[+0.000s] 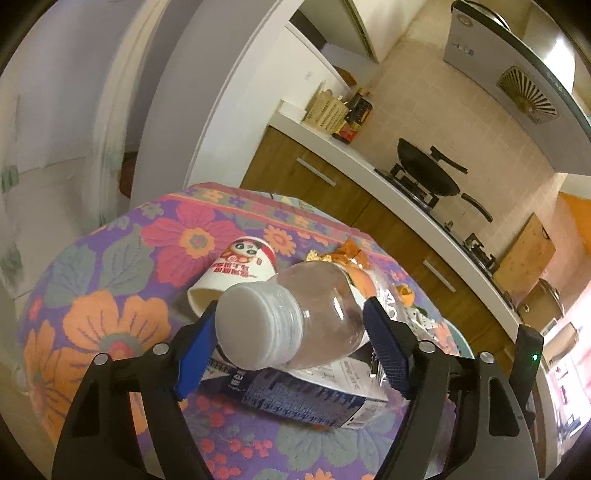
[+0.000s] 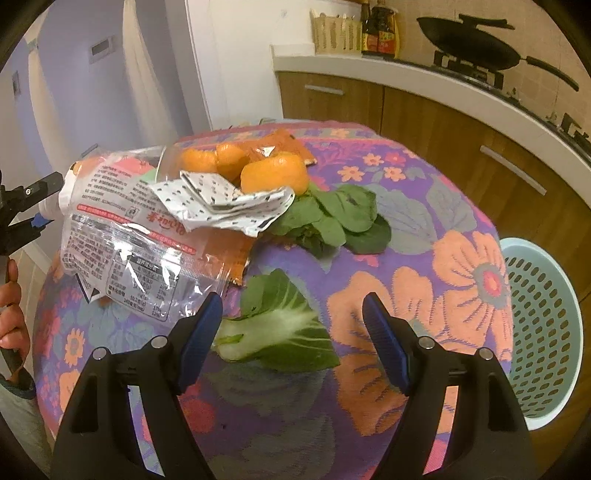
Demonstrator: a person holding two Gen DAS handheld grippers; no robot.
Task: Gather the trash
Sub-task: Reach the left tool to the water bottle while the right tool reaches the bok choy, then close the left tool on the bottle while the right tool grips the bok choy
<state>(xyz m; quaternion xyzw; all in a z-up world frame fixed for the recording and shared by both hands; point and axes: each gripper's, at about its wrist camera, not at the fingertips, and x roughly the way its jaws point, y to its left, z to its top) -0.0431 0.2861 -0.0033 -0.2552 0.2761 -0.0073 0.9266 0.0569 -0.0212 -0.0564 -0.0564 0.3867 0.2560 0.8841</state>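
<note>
The left claw (image 1: 291, 336) stands wide around a clear bottle (image 1: 295, 314) with a white cap, low in the frame, not squeezing it yet. The right claw (image 2: 291, 339) gapes over a green leaf (image 2: 280, 325), holding nothing. Wrappers (image 2: 147, 229) and orange peel (image 2: 275, 175) lie above it. The blue basket (image 2: 539, 332) at right looks empty, so hardly anything is collected.

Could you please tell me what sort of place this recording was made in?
Most likely a home kitchen: a wok sits on a gas stove, a range hood hangs above it, and sauce bottles stand on the counter.
</note>
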